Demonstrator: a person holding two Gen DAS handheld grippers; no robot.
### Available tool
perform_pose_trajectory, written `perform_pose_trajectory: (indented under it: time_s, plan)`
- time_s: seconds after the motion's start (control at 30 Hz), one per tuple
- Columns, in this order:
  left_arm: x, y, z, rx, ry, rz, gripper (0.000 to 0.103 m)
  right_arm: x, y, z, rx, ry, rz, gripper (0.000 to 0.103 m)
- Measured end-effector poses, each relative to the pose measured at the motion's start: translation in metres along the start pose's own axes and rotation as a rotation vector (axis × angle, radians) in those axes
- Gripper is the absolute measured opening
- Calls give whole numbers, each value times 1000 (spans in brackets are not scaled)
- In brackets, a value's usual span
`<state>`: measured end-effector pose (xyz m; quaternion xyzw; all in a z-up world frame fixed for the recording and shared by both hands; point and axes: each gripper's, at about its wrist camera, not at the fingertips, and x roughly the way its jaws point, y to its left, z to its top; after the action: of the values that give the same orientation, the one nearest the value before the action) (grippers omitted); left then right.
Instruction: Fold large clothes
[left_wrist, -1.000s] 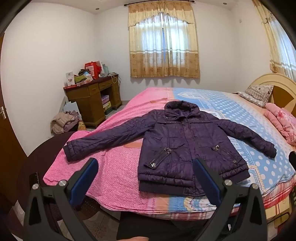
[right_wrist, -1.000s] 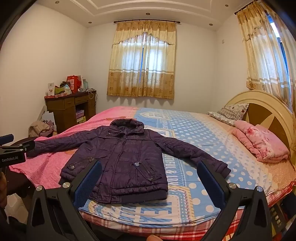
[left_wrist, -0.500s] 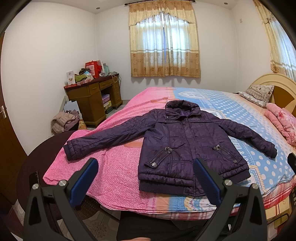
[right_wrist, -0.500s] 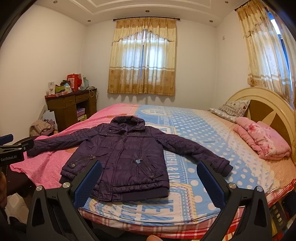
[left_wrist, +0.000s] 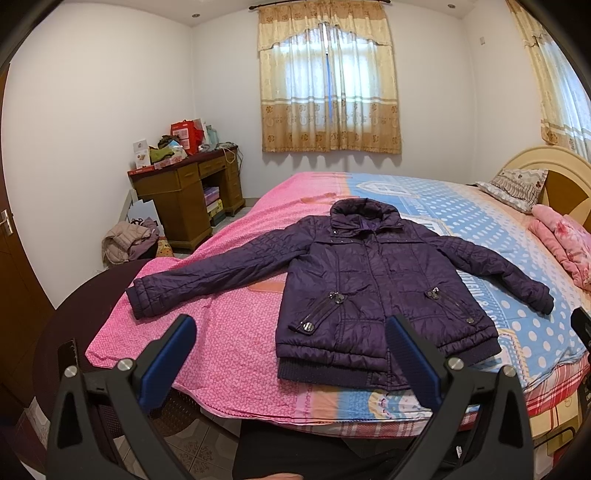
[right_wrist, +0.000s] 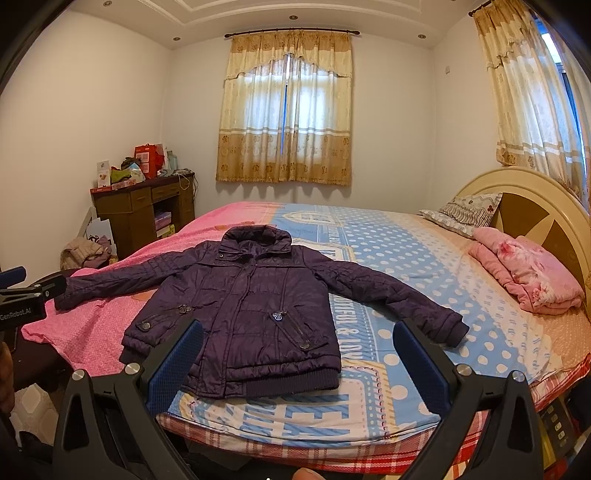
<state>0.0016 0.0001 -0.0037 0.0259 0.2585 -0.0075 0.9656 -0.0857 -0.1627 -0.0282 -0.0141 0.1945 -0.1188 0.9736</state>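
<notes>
The bed, under a pink and blue polka-dot sheet, fills most of both views, and the purple quilted jacket lies flat on its near part, front up, hood toward the window, both sleeves spread outward and the ribbed hem close to the bed's near edge. By the look of it, folding has not begun: the garment is laid out and nothing is tucked or turned.

The left gripper hangs off the bed's near edge with its blue-padded fingers spread wide and nothing between them; the right gripper is likewise spread and empty, in front of the hem.

The next move likely calls for each claw to reach a sleeve cuff, the left sleeve on the pink side and the right sleeve on the blue, and bring it across the chest. The padded fabric is thick and slippery-looking, so a deep bite would probably hold better.

Readable writing: "GenRobot.AI" on the black device body at the right view's left edge, and sheet lettering ending in "...UTIFUL & LOV".
</notes>
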Motion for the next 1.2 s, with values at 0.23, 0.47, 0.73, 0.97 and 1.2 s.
perform_pose_trajectory:
  time_s: [0.23,0.47,0.73,0.97,1.2]
  plan:
    - [0,0,0,1,0,2,103,1,0,-1,1,2,0,102]
    - [1,2,-2,-3,2,2,103,2,0,-2,3,5,1,102]
    - [2,2,-2,-2,3,2,103,3,1,-6,3,9,3,102]
    - [3,3,-4,-2,5,4,103,4,1,-8,2,12,1,102]
    - [3,3,-4,-1,6,4,103,5,1,-8,5,14,3,102]
